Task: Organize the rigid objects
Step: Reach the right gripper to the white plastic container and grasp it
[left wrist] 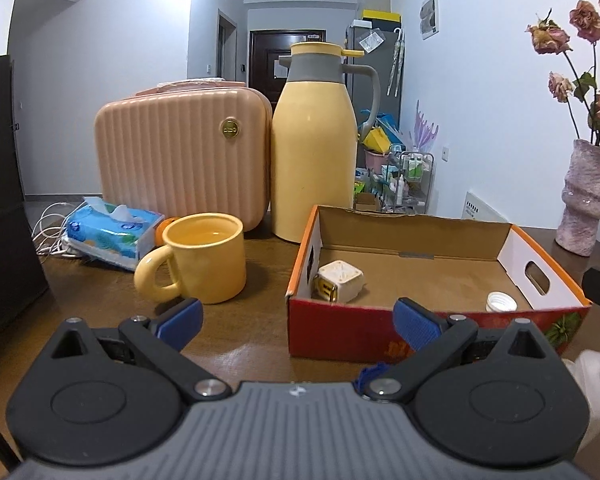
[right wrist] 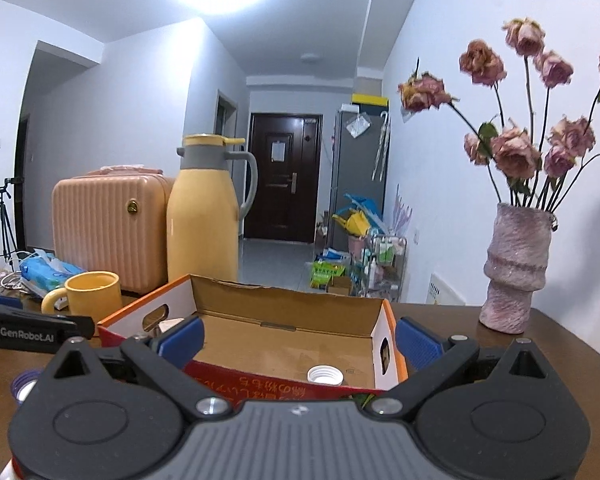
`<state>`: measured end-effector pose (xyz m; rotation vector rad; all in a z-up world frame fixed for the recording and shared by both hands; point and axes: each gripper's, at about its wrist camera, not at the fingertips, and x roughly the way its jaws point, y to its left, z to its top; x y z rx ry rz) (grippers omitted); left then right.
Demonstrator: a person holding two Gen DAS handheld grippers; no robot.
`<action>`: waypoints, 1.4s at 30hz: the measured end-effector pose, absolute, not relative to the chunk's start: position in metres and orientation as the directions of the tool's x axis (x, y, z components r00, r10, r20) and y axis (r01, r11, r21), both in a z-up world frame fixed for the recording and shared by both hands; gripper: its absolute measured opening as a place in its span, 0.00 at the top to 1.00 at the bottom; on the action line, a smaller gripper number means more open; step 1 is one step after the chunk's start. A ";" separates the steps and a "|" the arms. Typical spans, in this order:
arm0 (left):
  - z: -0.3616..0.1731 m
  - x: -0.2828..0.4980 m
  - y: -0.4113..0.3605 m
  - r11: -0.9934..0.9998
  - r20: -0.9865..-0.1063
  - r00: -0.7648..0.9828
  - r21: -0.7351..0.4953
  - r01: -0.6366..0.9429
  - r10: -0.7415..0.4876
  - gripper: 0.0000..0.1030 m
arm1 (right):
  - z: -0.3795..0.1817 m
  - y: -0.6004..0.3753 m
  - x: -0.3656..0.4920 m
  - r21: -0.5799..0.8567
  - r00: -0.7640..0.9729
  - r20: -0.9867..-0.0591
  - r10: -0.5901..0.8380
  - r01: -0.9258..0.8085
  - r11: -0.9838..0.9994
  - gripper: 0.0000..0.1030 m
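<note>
Hovering with jaws apart and empty, the left gripper faces the shallow orange-rimmed cardboard box at one o'clock; the squat yellow ceramic mug stands nearer, at eleven o'clock. Right gripper equally spread, box straight ahead.

On the brown table a pink ribbed case stood touching a yellow thermos jug. A yellow mug was in front, near a blue tissue pack. A pink vase held dried roses.
</note>
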<state>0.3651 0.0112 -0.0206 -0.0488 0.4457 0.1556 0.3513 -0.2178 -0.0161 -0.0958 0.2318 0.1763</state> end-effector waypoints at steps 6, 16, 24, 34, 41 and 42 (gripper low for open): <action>-0.022 0.334 0.013 0.991 -0.406 0.907 -0.019 -0.135 0.116 0.00 | -0.022 -0.213 0.323 -0.095 0.967 -0.201 0.159 -0.181 0.979 0.01; -0.026 0.297 0.015 0.996 -0.383 0.921 -0.018 -0.089 0.076 0.00 | -0.032 -0.212 0.286 -0.093 0.968 -0.194 0.156 -0.176 0.980 0.00; -0.029 0.282 0.025 0.997 -0.379 0.924 -0.033 -0.069 0.052 0.00 | -0.044 -0.214 0.265 -0.114 0.970 -0.200 0.139 -0.164 0.980 0.00; -0.041 0.278 0.039 0.998 -0.427 0.904 -0.044 -0.050 0.026 0.00 | -0.063 -0.215 0.275 -0.117 0.945 -0.313 0.090 -0.133 0.984 0.00; -0.046 0.284 0.053 0.996 -0.462 0.887 -0.071 -0.059 0.020 0.00 | -0.074 -0.218 0.305 -0.181 0.916 -0.371 0.155 -0.235 0.955 0.00; -0.046 0.285 0.055 0.995 -0.466 0.884 -0.072 -0.061 0.020 0.00 | -0.075 -0.219 0.310 -0.193 0.912 -0.377 0.163 -0.250 0.949 0.00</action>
